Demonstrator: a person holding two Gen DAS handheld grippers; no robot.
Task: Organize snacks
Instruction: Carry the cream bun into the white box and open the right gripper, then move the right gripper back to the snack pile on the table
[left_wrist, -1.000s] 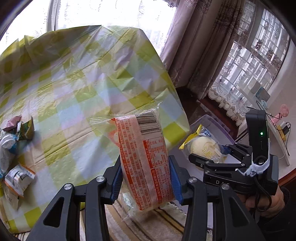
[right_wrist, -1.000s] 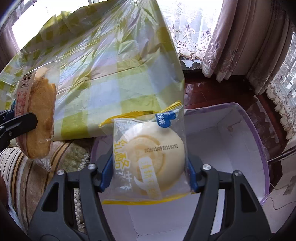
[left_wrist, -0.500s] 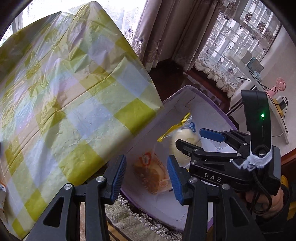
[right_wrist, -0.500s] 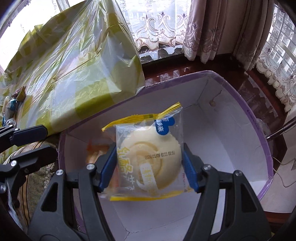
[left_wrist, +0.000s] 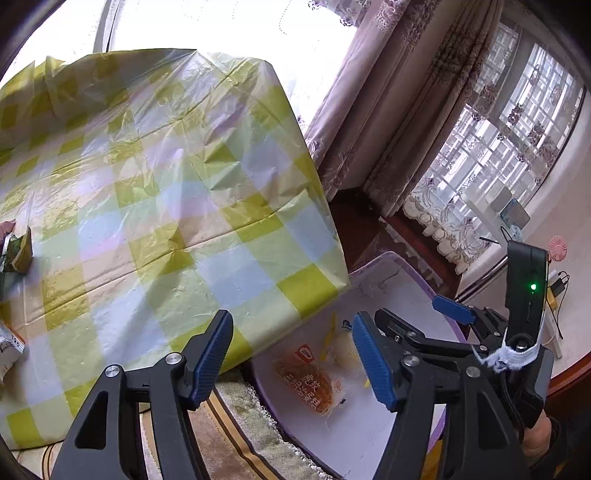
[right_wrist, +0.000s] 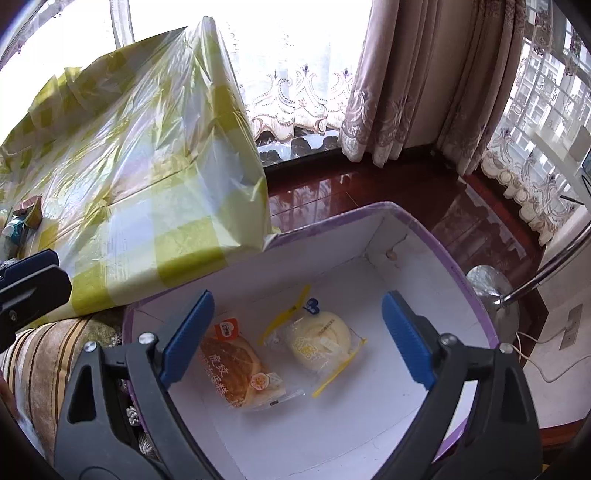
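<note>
In the left wrist view, the left gripper (left_wrist: 291, 356) hangs with its blue-padded jaws opening and nothing between them, above the near-left rim of a white cardboard box with a purple edge (left_wrist: 402, 264). On the box floor lies a clear-wrapped brown cake with an orange label (left_wrist: 306, 382), and just beyond it a pale round bun in a clear packet with yellow seams (left_wrist: 341, 350), partly hidden by the gripper's right finger. To the left, a yellow-green checked plastic tablecloth (left_wrist: 166, 206) drapes a table, with a few small snack packets (left_wrist: 16, 251) at its far left edge. The right gripper (left_wrist: 402, 314) shows at the right, over the box. In the right wrist view, the right gripper (right_wrist: 297, 334) is released, its jaws opening wide and empty above the box (right_wrist: 465, 288). Below it the brown cake (right_wrist: 236, 365) lies at the left of the floor and the round bun (right_wrist: 321, 339) just right of it, apart from the pads. The tablecloth (right_wrist: 122, 177) hangs over the box's far-left corner.
</note>
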